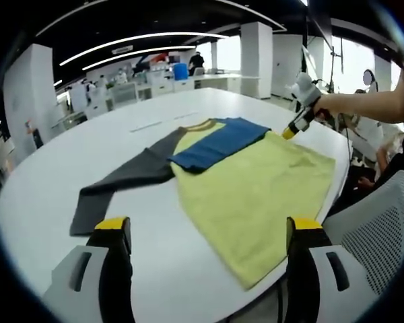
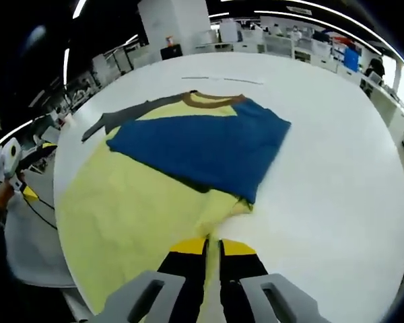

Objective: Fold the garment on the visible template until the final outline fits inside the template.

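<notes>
A: Where is the garment?
B: The yellow shirt (image 1: 256, 195) lies flat on the white table (image 1: 67, 175), blue sleeve (image 2: 202, 145) folded across, grey sleeve (image 1: 121, 182) stretched left.
A: The grippers?
B: The left gripper (image 1: 209, 232) gapes wide above the near table edge; the right gripper (image 2: 213, 252) pinches the shirt's right edge.

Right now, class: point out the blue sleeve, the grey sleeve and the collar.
blue sleeve (image 2: 202, 145), right gripper view, middle of the folded-over panel.
grey sleeve (image 1: 121, 182), left gripper view, mid-length of the outstretched arm.
collar (image 2: 212, 100), right gripper view, brown neckline band.
</notes>
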